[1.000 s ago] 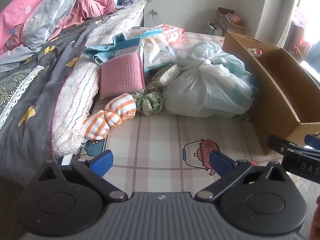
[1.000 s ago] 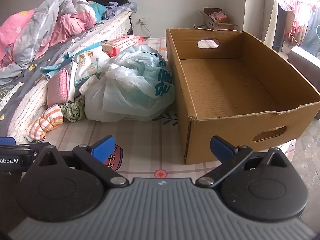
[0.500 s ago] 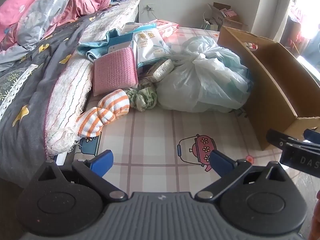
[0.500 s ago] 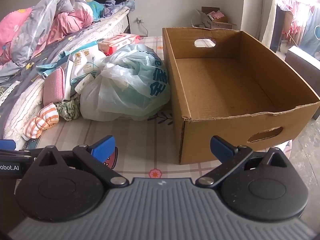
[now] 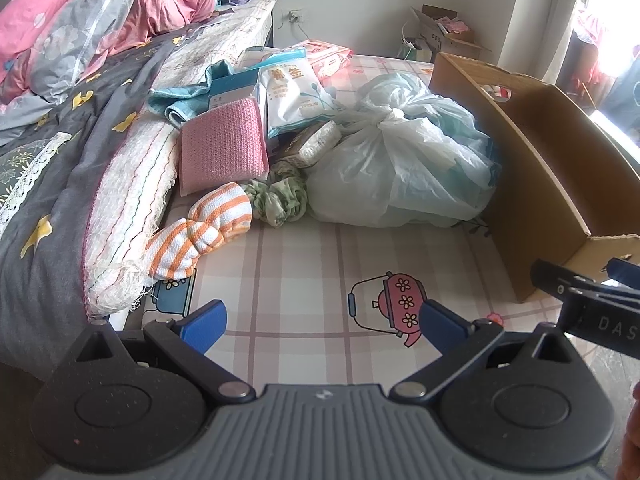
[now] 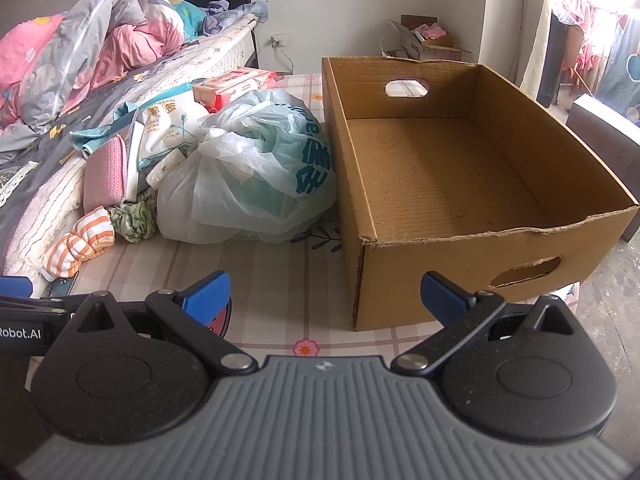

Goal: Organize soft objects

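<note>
A heap of soft things lies on the checked floor mat beside a mattress: an orange-striped cloth (image 5: 200, 232) (image 6: 80, 240), a green scrunchie-like cloth (image 5: 280, 196) (image 6: 134, 218), a pink knitted pad (image 5: 222, 148) (image 6: 105, 174), white packets (image 5: 292, 88) and a knotted pale plastic bag (image 5: 400, 164) (image 6: 248, 176). A bare cardboard box (image 6: 460, 176) (image 5: 532, 160) stands right of the bag. My left gripper (image 5: 322, 320) is open above the mat, well short of the heap. My right gripper (image 6: 324, 292) is open in front of the box's near left corner. Neither holds anything.
A mattress with grey and pink bedding (image 5: 60, 92) runs along the left. A smaller carton (image 6: 424, 40) sits at the far wall by a socket. A dark cabinet (image 6: 604, 148) and curtains are to the right. Bare mat (image 5: 304, 272) lies between the grippers and the heap.
Both grippers have drawn back and risen slightly, so the heap and the box look a little farther away. Both stay open and nothing was picked up.
</note>
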A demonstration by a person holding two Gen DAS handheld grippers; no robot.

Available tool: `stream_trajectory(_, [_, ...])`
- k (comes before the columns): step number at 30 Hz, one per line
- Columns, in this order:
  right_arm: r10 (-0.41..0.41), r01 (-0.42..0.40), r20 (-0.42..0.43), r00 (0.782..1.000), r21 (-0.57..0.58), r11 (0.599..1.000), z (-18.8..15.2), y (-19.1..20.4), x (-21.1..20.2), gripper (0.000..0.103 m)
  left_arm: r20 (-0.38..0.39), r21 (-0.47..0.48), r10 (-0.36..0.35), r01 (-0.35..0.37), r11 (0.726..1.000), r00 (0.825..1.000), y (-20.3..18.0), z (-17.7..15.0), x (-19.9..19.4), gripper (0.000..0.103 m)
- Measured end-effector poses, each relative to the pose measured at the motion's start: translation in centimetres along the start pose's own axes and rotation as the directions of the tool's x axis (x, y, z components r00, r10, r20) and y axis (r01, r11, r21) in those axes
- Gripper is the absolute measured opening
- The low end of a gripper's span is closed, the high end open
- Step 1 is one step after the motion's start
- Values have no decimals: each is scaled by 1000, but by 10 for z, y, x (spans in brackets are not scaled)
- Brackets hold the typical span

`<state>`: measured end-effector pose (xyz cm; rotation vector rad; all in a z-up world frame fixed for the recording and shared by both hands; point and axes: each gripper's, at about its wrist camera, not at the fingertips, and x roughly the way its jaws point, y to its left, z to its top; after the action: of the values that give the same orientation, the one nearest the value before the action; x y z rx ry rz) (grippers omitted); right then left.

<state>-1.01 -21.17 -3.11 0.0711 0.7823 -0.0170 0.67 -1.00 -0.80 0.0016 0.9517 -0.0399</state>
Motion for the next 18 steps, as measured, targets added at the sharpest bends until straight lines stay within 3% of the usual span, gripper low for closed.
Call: stream_trajectory(18, [1,-1,0,1000,-2,1000,1,0,1,102,5,-10,6,-6,1000,1000,5,4,-1,103])
